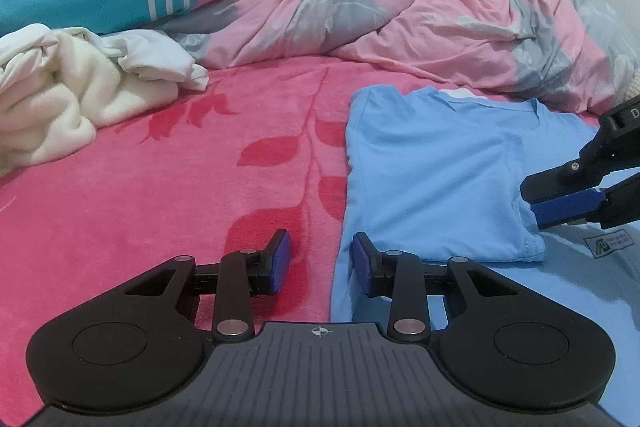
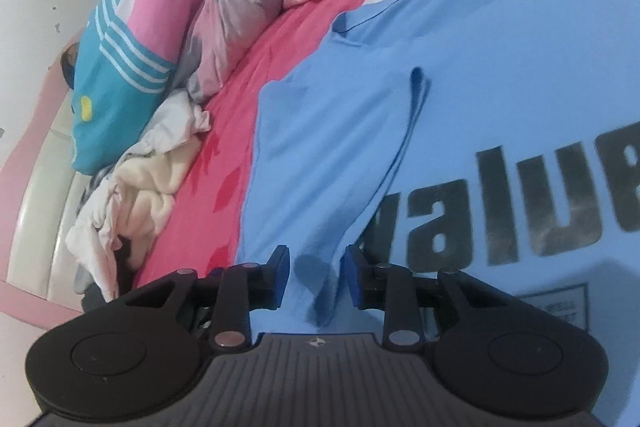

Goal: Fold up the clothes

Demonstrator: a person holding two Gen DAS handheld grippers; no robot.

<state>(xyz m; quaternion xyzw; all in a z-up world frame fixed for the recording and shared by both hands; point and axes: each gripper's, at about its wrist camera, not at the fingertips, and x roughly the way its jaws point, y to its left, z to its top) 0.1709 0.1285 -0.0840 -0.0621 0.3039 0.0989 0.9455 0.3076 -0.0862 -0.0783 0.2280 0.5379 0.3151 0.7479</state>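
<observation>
While flat on bed | blue T-shirt (image 2: 500,67) prints "value" | left tongs (image 1: 321,261) apart | right tongs (image 2: 316,273) apart

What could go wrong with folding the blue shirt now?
1. Both the left hand-held gripper and the right hand-held gripper are open, so nothing pins the folded-in sleeve of the light blue T-shirt; it might flop back.
2. The left gripper straddles the shirt's edge over the pink blanket; closing there could pinch the blanket too.
3. The white clothes pile lies close by and could get dragged in.
</observation>
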